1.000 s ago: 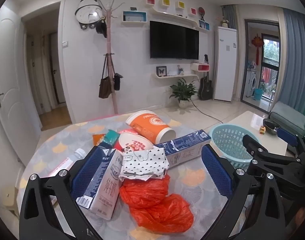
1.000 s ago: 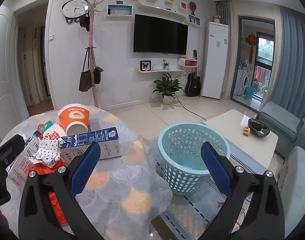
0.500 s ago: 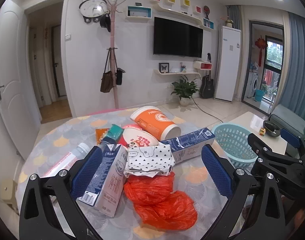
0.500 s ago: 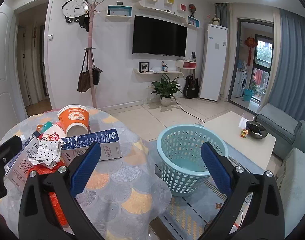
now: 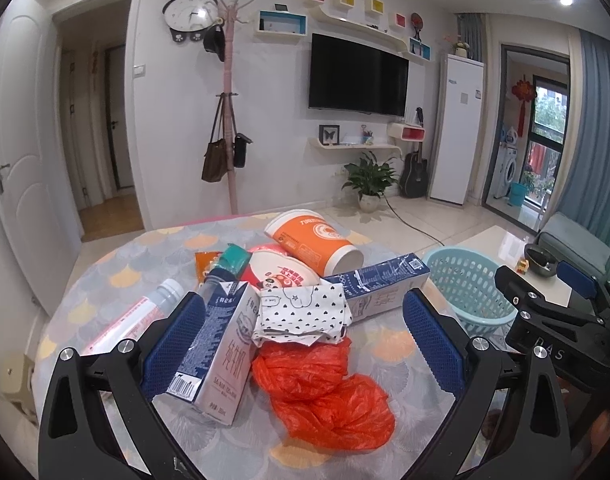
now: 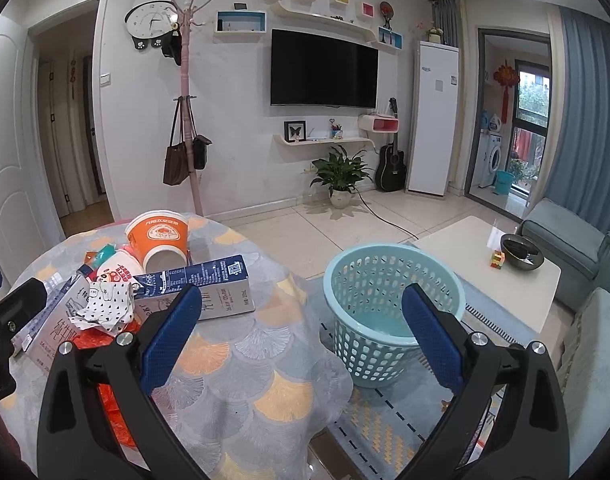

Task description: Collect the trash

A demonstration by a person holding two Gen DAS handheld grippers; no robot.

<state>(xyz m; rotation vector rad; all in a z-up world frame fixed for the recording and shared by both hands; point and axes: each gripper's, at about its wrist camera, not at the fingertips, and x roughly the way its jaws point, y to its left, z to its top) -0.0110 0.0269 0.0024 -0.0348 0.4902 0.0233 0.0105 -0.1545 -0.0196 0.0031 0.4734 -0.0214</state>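
A heap of trash lies on the round table: an orange plastic bag, a white milk carton, a spotted paper wrapper, a blue carton, an orange paper cup, a red-white bowl and a plastic bottle. My left gripper is open above the orange bag, holding nothing. My right gripper is open and empty over the table's right edge. The light-blue basket stands on the floor beside the table.
A white coffee table with a dark bowl stands right of the basket, a grey sofa beyond it. A coat rack, a plant and a guitar stand at the far wall.
Both grippers have tilted and shifted slightly, so the trash heap sits a little higher and nearer in the left view. Both stay open and empty. The trash has not moved.
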